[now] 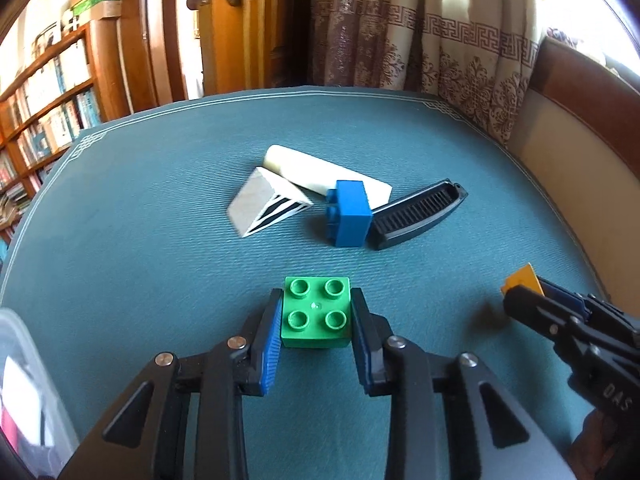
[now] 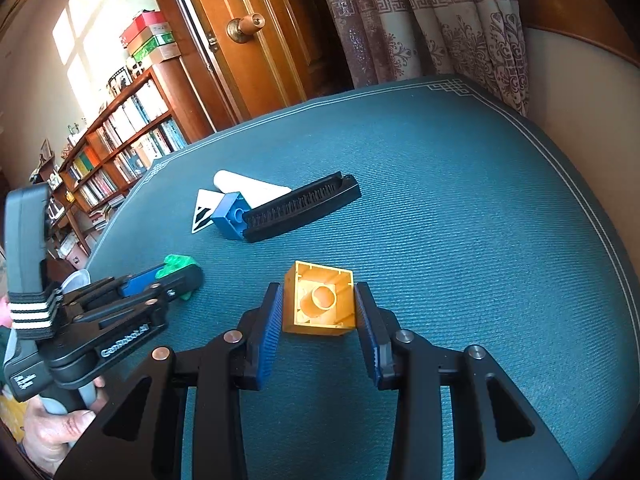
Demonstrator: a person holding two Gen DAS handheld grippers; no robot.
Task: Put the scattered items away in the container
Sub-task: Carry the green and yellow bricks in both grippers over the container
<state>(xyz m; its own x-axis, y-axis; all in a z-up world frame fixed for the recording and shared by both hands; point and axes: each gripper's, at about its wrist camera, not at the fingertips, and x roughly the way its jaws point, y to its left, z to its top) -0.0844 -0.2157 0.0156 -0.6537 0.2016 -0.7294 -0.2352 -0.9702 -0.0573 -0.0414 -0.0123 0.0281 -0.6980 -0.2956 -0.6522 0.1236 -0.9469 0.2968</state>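
Observation:
My left gripper is shut on a green four-stud brick, studs up, its blue pads pressed on both sides just over the teal table mat. My right gripper is shut on a yellow brick held hollow side up. In the left wrist view the right gripper shows at the right with the yellow brick at its tip. A clear plastic container sits at the near left edge.
Mid-mat lie a blue brick, a black comb-like piece, a white tube and a white wedge with black stripes. Bookshelves, a wooden door and curtains stand behind. A hand holds the left gripper.

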